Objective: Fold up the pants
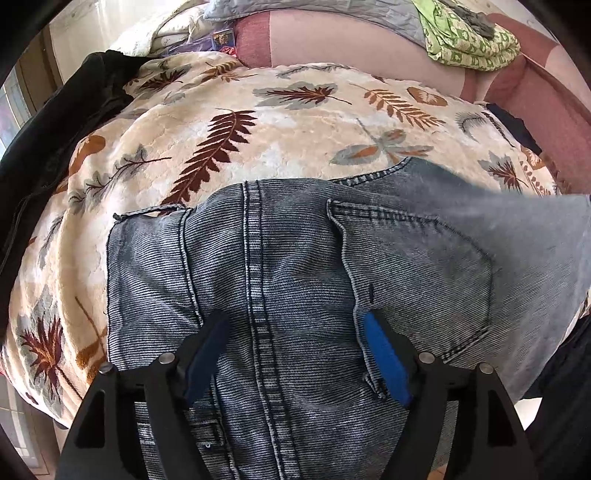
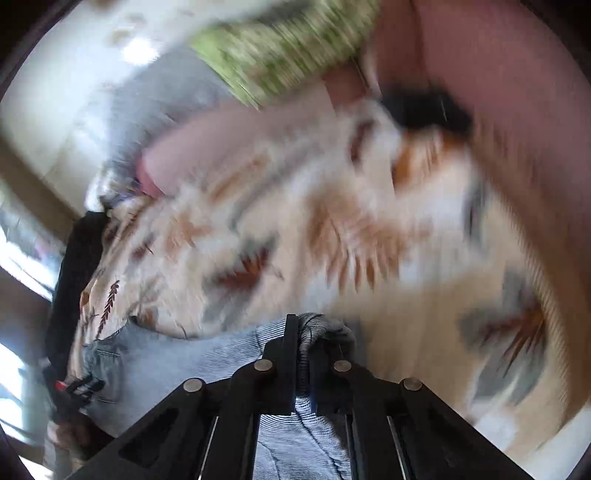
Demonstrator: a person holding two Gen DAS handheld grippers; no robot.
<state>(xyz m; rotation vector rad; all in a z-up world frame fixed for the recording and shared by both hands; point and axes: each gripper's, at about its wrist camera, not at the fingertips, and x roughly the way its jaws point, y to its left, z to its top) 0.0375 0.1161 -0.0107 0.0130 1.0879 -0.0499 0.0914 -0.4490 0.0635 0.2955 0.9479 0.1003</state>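
Blue-grey denim pants (image 1: 295,266) lie on a leaf-patterned blanket (image 1: 221,129), seat side up with a back pocket (image 1: 417,266) at the right. My left gripper (image 1: 295,328) is open, its blue-padded fingers (image 1: 384,354) resting on the seat either side of the centre seam. In the right wrist view, which is motion-blurred, my right gripper (image 2: 304,332) is shut on a bunched fold of the pants (image 2: 321,328) and holds it above the blanket (image 2: 369,240). The left gripper also shows small at the lower left of that view (image 2: 79,391).
A black garment (image 1: 55,155) lies at the blanket's left edge. A pink sofa back (image 1: 351,40) runs behind, with a green patterned cloth (image 1: 465,40) and a grey quilt (image 1: 332,11) on it. A dark item (image 1: 517,125) sits at the right.
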